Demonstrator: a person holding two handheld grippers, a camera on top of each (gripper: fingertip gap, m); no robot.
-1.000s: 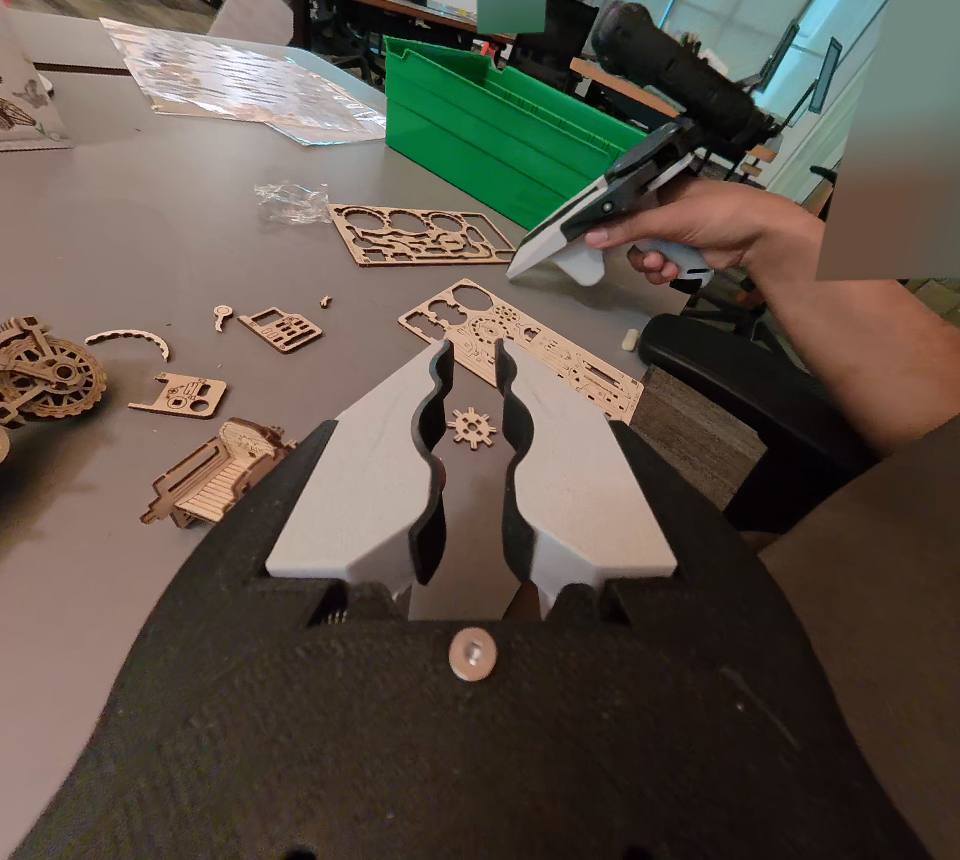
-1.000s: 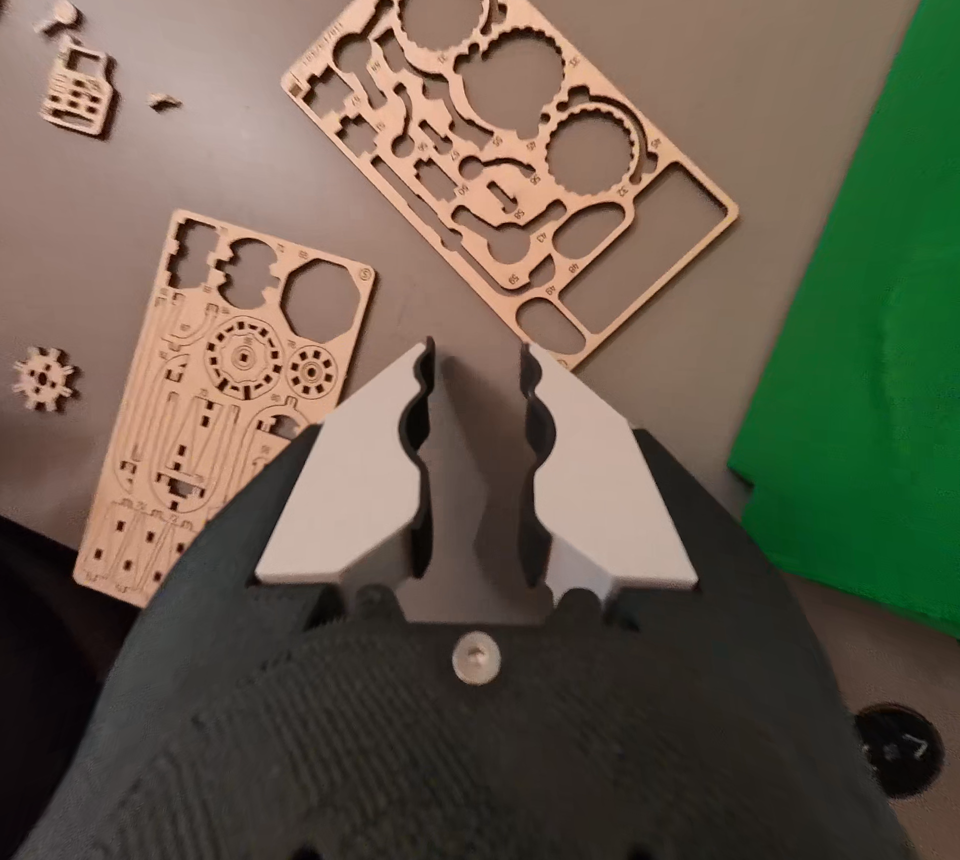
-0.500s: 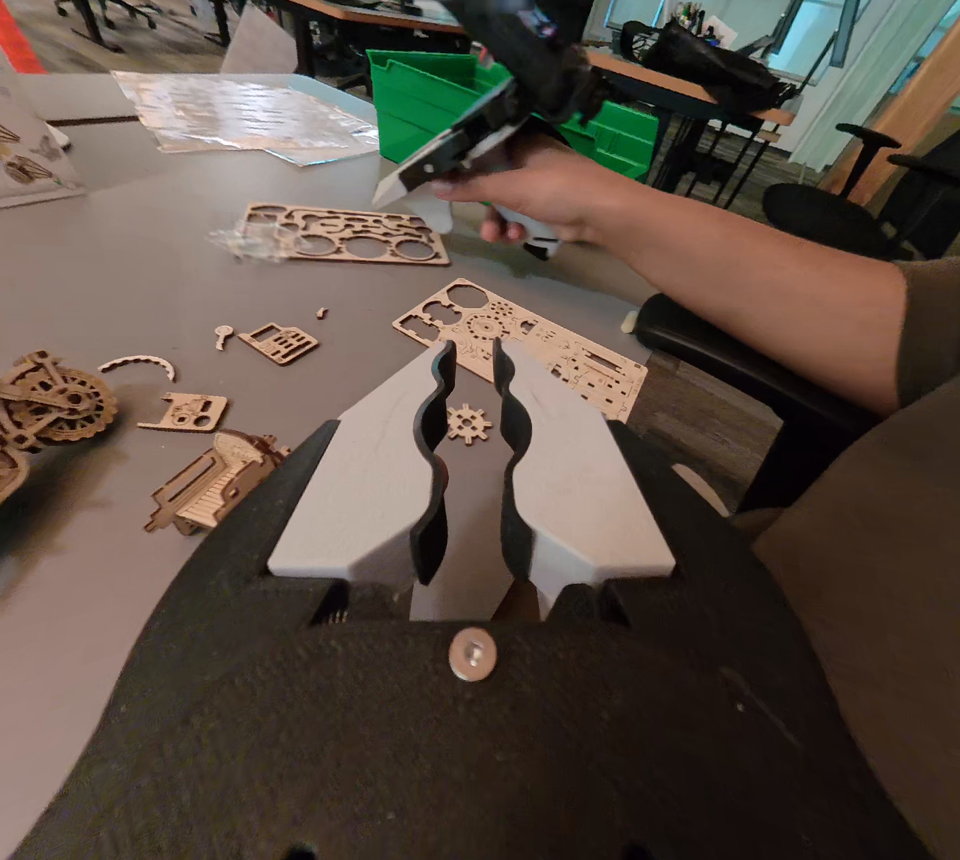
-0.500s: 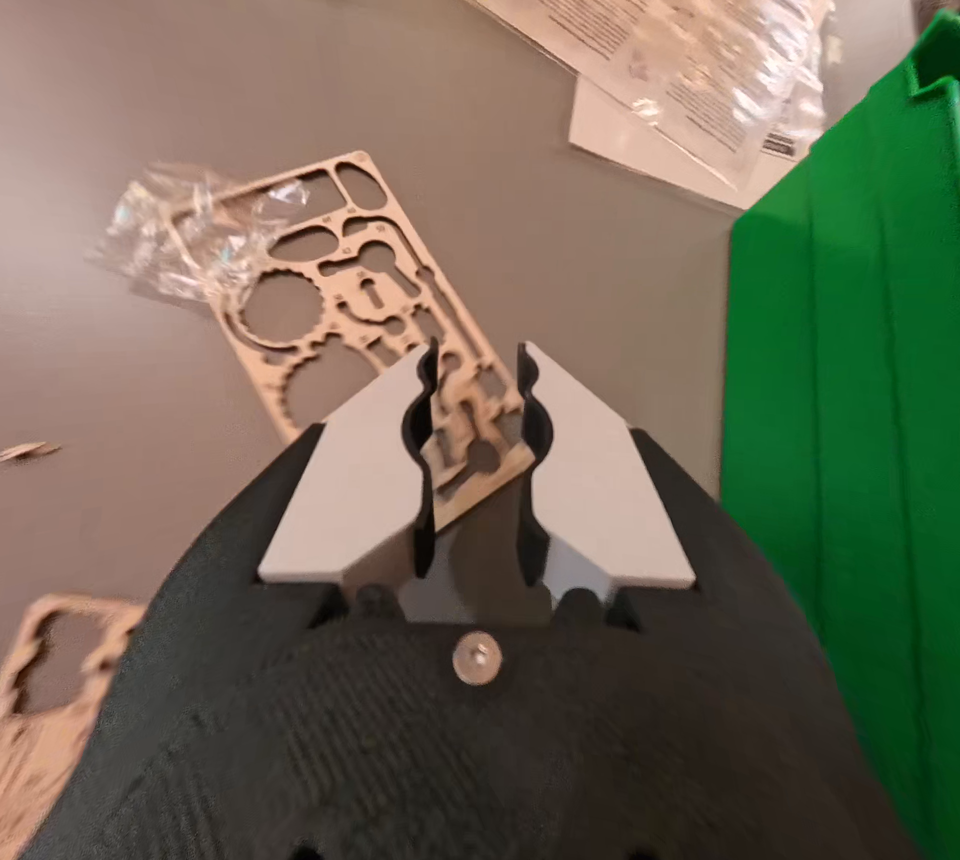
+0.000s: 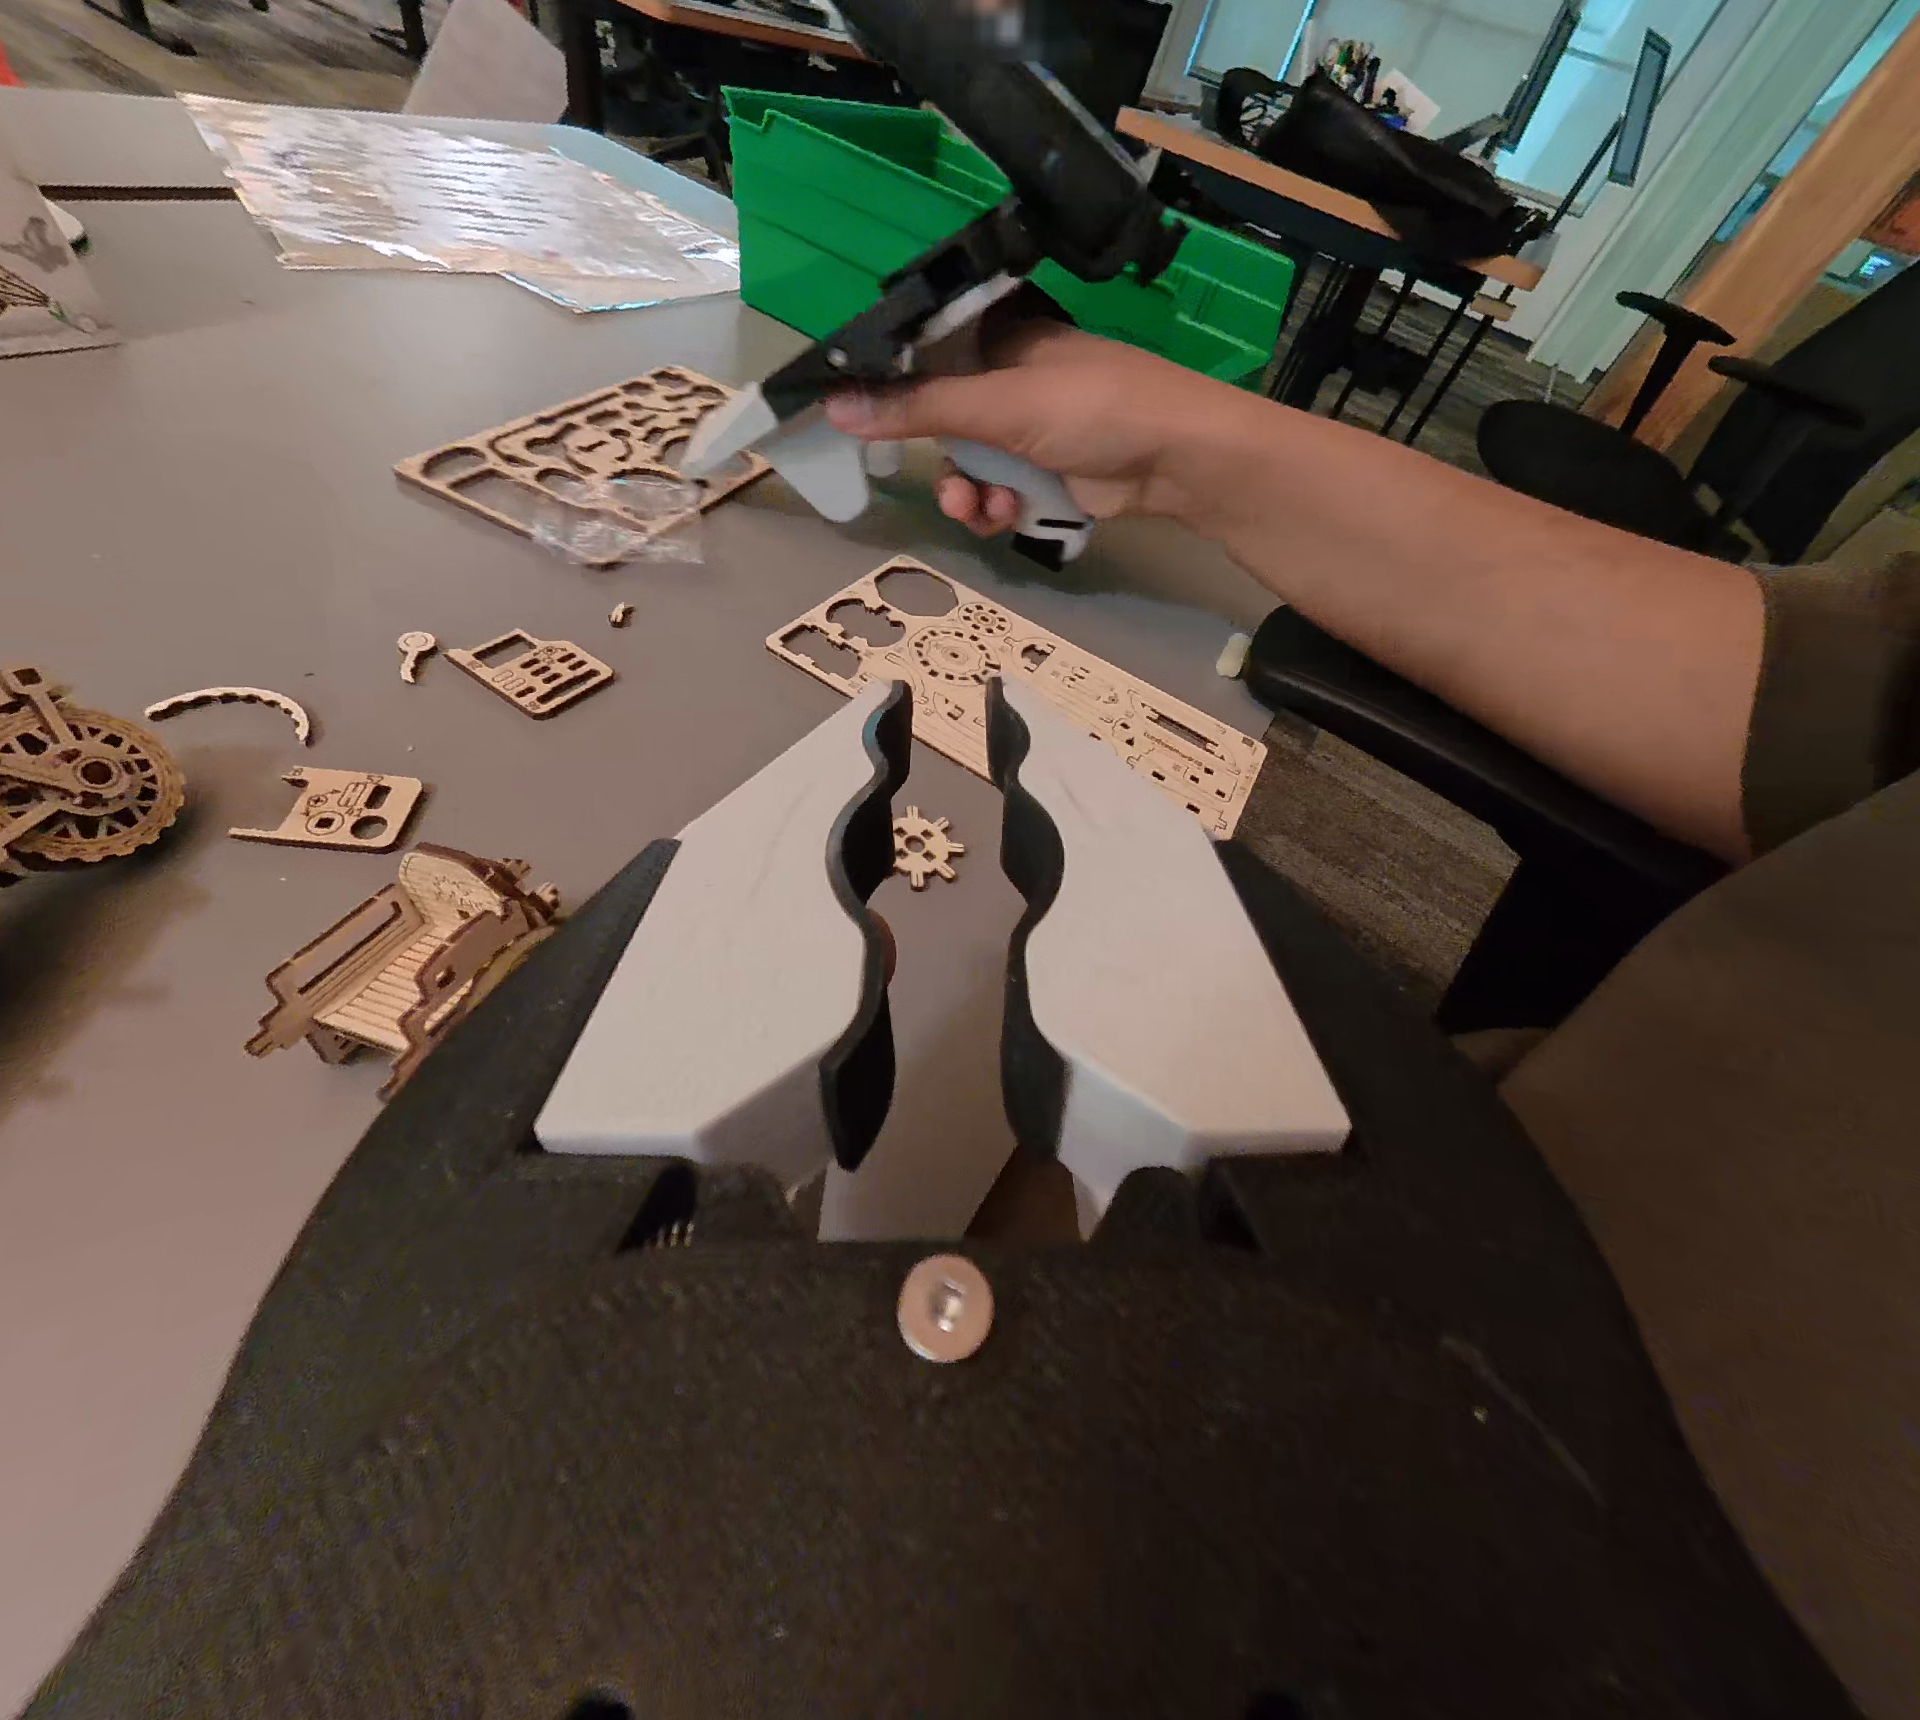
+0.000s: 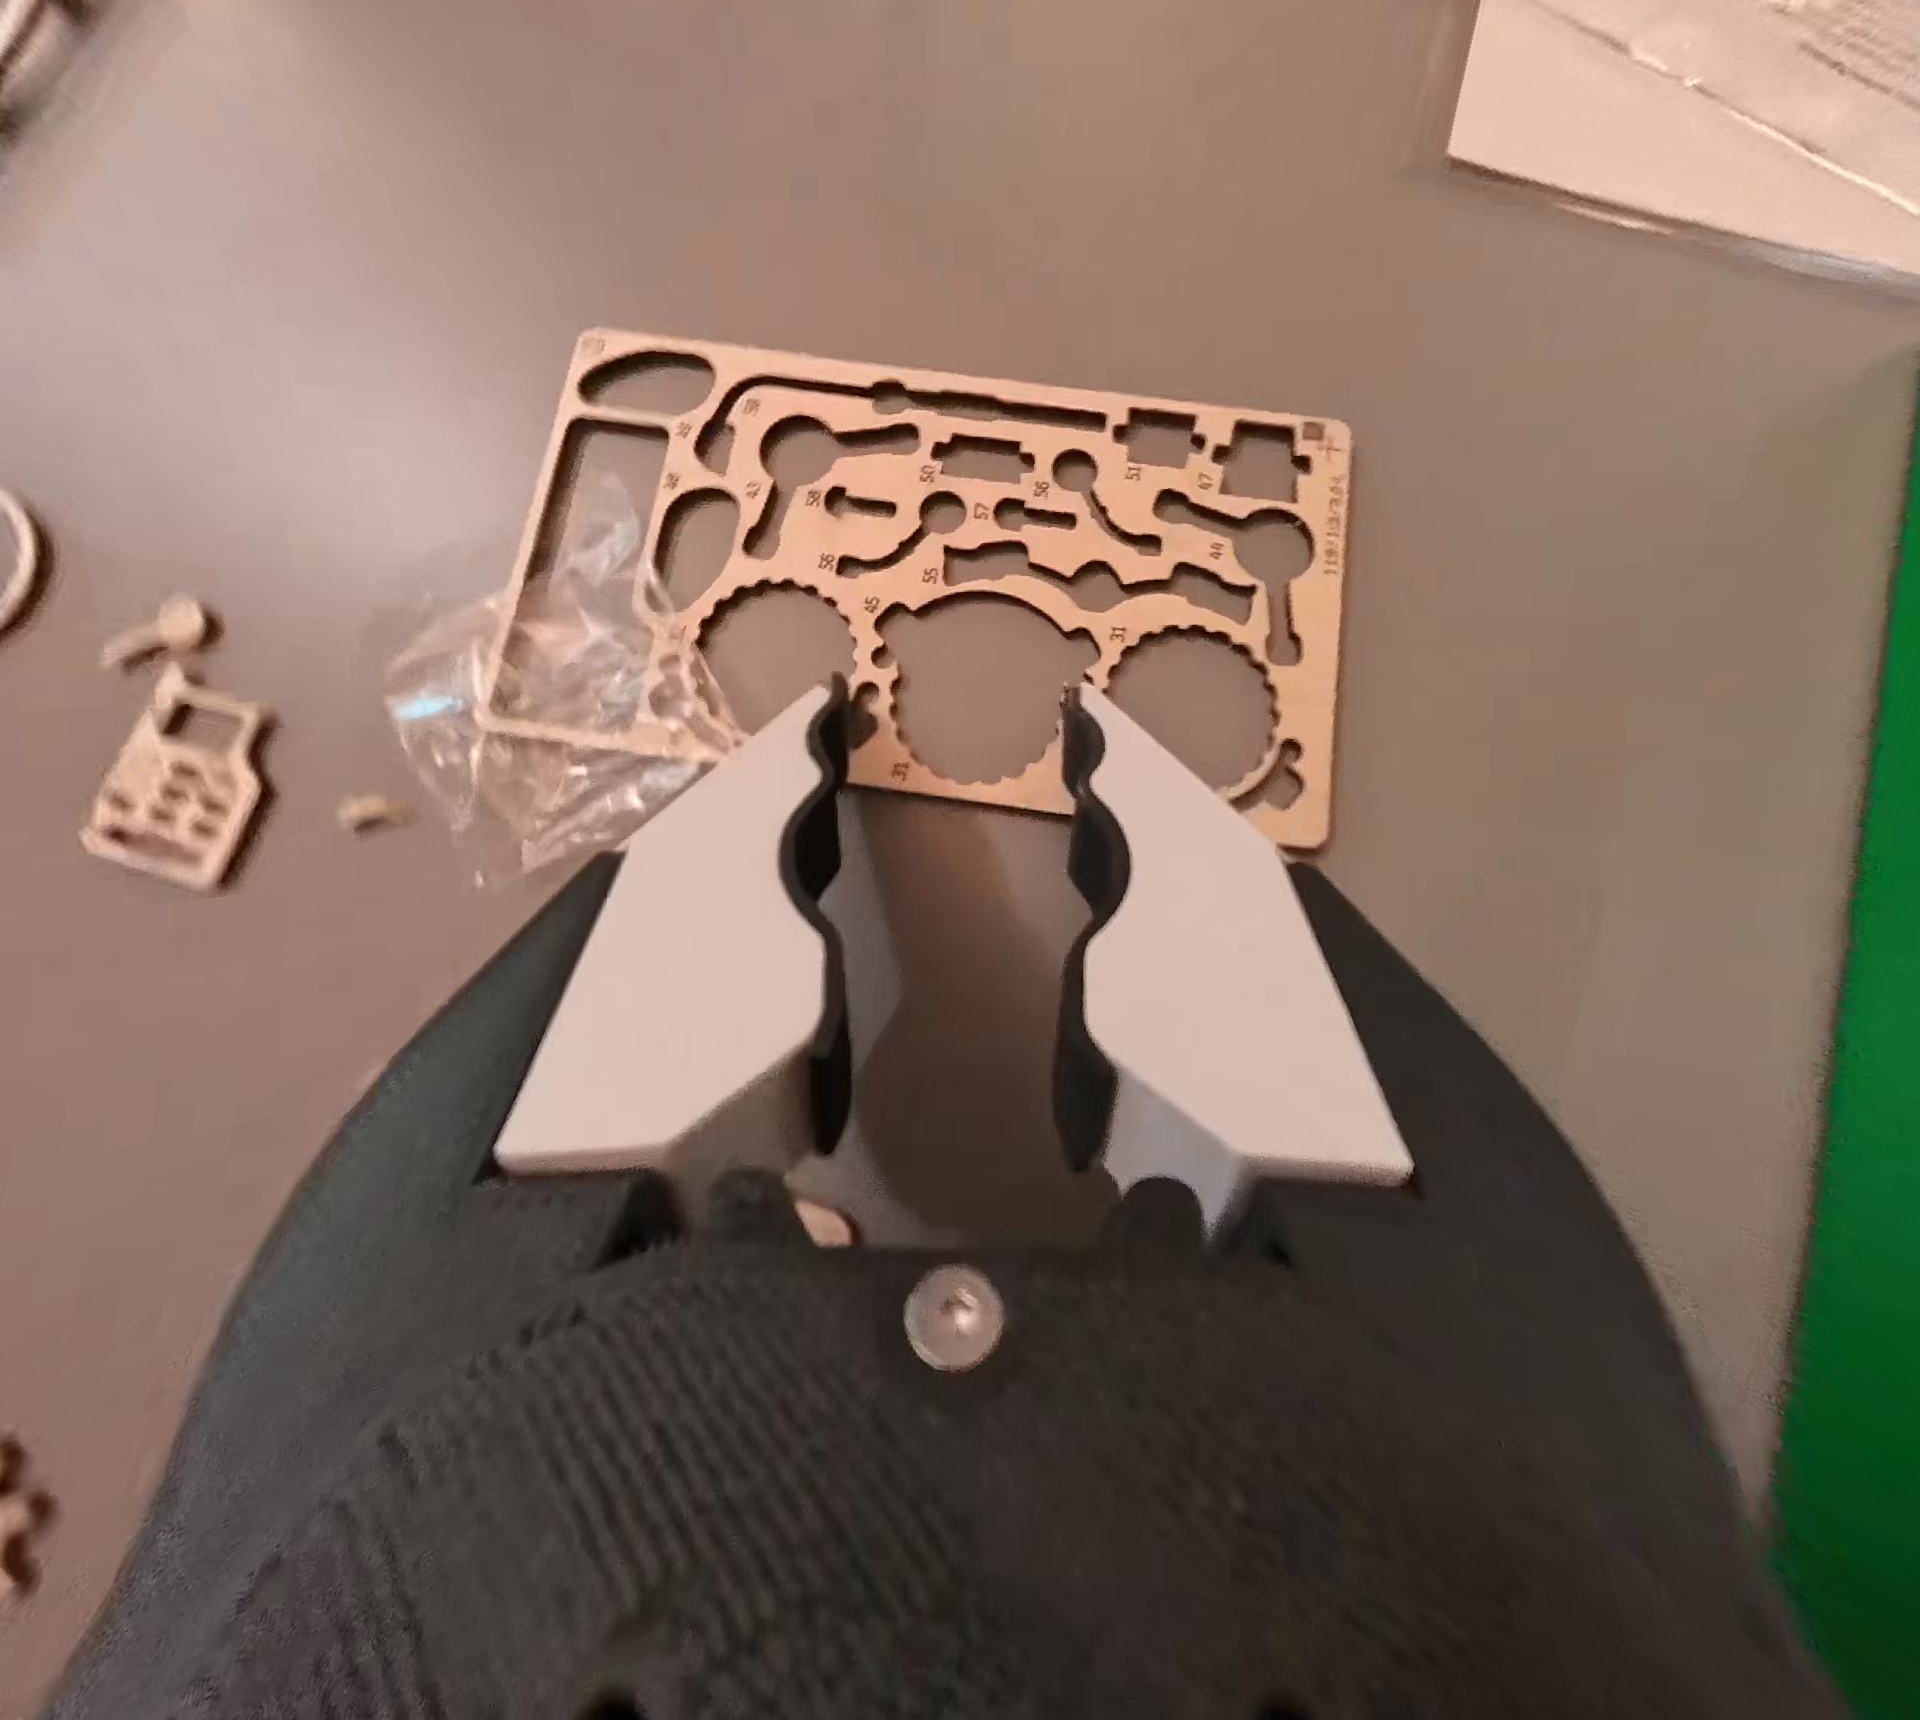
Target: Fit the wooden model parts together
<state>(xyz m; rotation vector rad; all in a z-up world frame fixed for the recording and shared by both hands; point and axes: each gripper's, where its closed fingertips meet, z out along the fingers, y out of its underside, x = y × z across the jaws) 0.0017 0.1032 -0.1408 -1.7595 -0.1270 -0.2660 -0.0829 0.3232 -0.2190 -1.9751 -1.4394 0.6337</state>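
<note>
My left gripper (image 5: 945,696) is open and empty, low over the grey table (image 5: 208,475), with a small wooden gear (image 5: 923,844) lying between its fingers. A wooden sheet with parts still in it (image 5: 1049,714) lies just beyond. My right gripper (image 6: 951,691) is open and empty, its tips over the near edge of a punched-out wooden sheet (image 6: 966,527) that lies flat. In the left wrist view the right gripper (image 5: 717,452) hovers at that sheet (image 5: 561,455). A wooden bench-like sub-assembly (image 5: 405,953) and a gear-wheel assembly (image 5: 83,787) sit at the left.
Crumpled clear plastic (image 6: 540,694) overlaps the punched-out sheet's left end. Small loose flat parts (image 5: 535,673) (image 5: 332,813) and an arc piece (image 5: 234,704) lie at the left. A green bin (image 5: 862,216) stands behind, with plastic-covered paper sheets (image 5: 447,195) to its left. The table's edge and a black chair (image 5: 1455,756) are on the right. My hands' fingertips stand some 25 cm from each other. The right gripper is farther from the gear-wheel assembly (image 5: 83,787), some 20 cm, than the left, some 15 cm.
The right gripper, shut on the punched-out sheet half a second ago, has carried it left, let it go flat against the plastic wrap and opened wider. The left gripper has barely moved.
</note>
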